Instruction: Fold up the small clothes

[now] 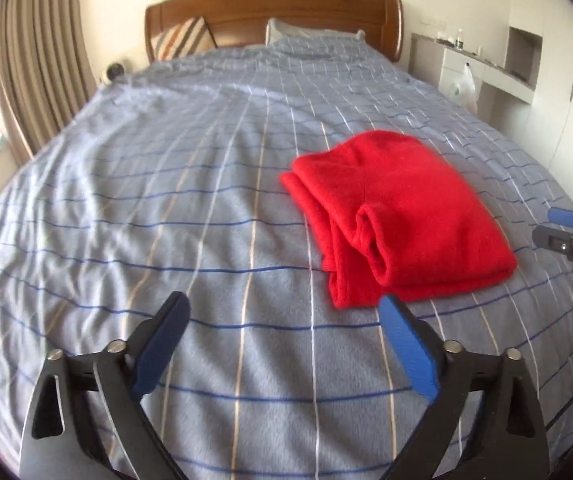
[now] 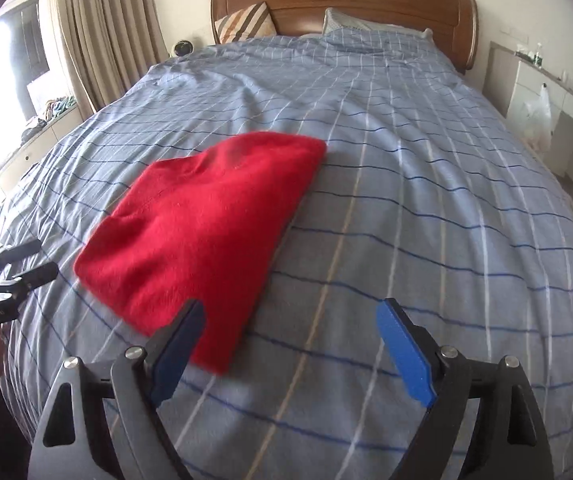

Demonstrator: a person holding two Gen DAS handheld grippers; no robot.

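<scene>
The left gripper (image 1: 284, 320) is hovering above the blanket with its blue-padded fingers (image 1: 406, 346) spread wide and holding nothing; the right gripper (image 2: 290, 326) is likewise standing spread and empty, its left finger overlapping the near edge of the garment in the right wrist view, though contact cannot be confirmed. The red fleece garment (image 1: 402, 216) is lying between the two tools on the bed, already doubled into a compact bundle, with layered edges and a rolled opening showing on the side facing the left gripper. Judgement: the fold is appearing largely complete, and both tools are standing clear of the work; any next move would be calling for a pinch on the loose layered edge to square it, or for a light press to flatten the bundle. The surface is a soft blue checked blanket (image 1: 166, 200), creasing readily. Beyond it a wooden headboard (image 1: 274, 4), a striped cushion (image 1: 182, 38), beige curtains (image 1: 34, 60) and white built-in shelving (image 1: 522, 60) are showing.
</scene>
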